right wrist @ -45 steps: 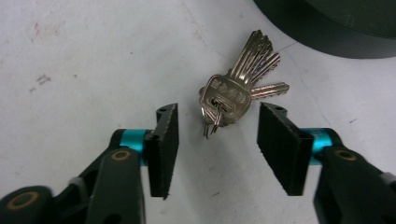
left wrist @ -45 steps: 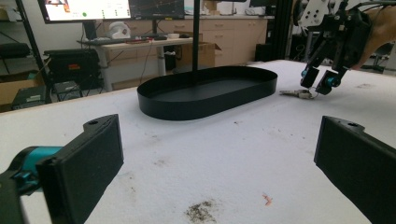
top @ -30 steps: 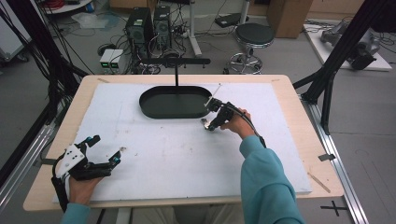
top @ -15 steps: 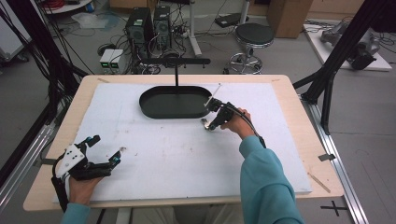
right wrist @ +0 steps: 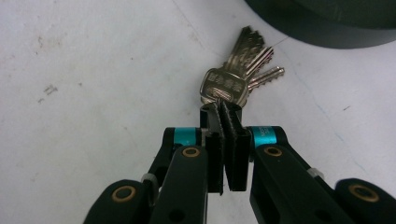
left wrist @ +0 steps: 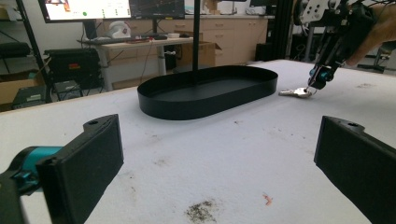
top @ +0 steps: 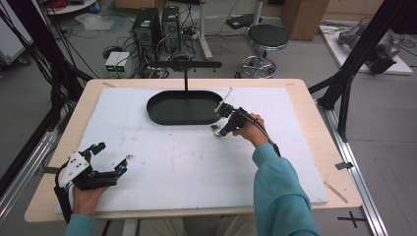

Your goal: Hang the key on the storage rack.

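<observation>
Where stained, white table sheet (top: 196, 162)

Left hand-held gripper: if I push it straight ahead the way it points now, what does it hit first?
Probably the black tray: it lies straight ahead of the open left hand-held gripper, bare white tabletop between. Depth is uncertain.

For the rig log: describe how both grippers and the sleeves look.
Both grippers are black with teal bands by the jaws. The left gripper carries a white plate with dark dots. The right gripper has brass-coloured rivets and a black cable. Sleeves are teal.
</observation>
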